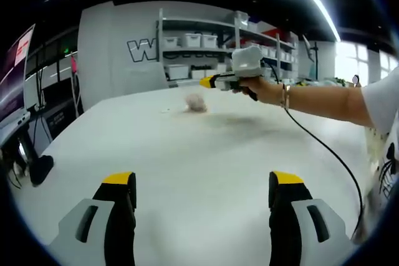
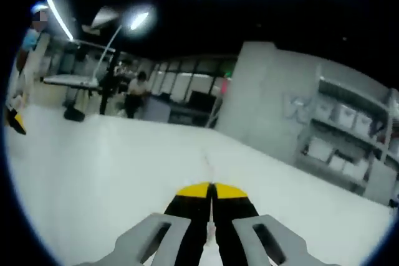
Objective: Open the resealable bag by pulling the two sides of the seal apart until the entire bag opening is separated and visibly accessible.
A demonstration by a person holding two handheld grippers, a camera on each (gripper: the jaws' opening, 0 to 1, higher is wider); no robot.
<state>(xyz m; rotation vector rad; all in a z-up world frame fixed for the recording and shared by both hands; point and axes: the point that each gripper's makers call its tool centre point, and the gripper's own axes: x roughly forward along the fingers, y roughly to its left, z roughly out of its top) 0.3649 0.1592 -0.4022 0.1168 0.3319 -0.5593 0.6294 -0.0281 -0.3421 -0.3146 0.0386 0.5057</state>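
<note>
Far across the desk (image 1: 206,172), at twelve o'clock from the wide-apart left tongs (image 1: 202,194), lies what may be the bag (image 1: 196,103); the right tongs (image 1: 204,82), pressed together, hover nearer.

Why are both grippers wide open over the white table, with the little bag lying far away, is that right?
Not quite. The left gripper is open, its fingers spread apart over the white table in the left gripper view. But the right gripper is shut: the right gripper view shows its yellow-tipped fingers pressed together. The bag does lie far off on the table.
</note>
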